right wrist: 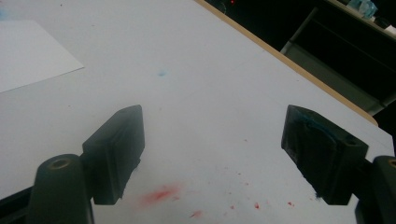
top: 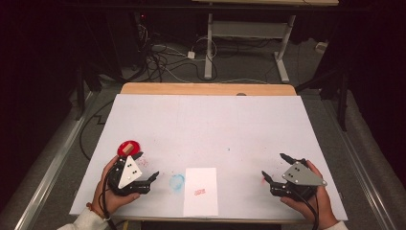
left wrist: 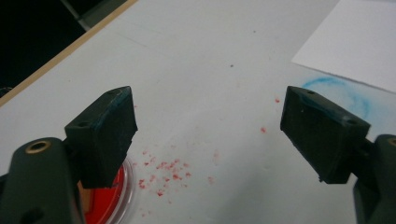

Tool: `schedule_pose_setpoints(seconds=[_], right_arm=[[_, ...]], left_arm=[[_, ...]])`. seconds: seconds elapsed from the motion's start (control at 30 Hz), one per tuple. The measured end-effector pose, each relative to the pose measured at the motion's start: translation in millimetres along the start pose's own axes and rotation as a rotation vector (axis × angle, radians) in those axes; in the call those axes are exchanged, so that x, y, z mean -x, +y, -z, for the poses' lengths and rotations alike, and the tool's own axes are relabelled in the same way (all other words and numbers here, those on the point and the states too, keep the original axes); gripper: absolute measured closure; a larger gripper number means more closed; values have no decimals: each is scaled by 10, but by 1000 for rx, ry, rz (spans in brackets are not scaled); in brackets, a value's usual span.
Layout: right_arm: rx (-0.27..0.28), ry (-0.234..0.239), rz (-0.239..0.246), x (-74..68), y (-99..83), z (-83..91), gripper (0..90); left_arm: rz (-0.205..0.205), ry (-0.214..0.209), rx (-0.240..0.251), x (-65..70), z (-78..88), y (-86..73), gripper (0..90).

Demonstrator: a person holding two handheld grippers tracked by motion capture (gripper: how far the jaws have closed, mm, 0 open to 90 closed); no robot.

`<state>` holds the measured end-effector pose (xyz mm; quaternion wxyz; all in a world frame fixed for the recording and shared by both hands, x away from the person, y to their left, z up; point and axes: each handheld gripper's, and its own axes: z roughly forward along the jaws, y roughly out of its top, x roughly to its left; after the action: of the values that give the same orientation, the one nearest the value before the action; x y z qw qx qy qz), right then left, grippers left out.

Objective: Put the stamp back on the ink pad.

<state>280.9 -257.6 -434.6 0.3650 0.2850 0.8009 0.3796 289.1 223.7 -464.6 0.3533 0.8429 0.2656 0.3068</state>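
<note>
Both grippers rest low over the white tabletop (top: 210,120), jaws apart and holding nothing. The left gripper (top: 146,166) sits just beside a red dish (top: 128,146) at the near left; the right gripper (top: 276,167) is well apart at the near right. Between them lies a paper (top: 201,190) bearing a red stamp mark (top: 199,192), a blue ring smudge (top: 176,182) beside it.

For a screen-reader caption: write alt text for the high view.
A person's hands hold two open grippers low over a white table, the left gripper beside a red dish, the right gripper near the right edge. Between them lies a white paper bearing a small red stamp mark, with a blue ring stain just left of it.
</note>
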Motion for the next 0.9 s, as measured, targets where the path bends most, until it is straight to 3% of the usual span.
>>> schedule_pose_setpoints(seconds=[0.2, 0.63, 0.9], right_arm=[[1, -2, 1, -1, 0, -1, 215], [10, -1, 14, -41, 31, 18, 215], [13, 3, 20, -59, 46, 20, 215]], left_arm=[[-16, -11, -26, 46, -62, -31, 178], [22, -13, 18, 44, 42, -36, 178], [15, -8, 15, 57, 49, -33, 177]])
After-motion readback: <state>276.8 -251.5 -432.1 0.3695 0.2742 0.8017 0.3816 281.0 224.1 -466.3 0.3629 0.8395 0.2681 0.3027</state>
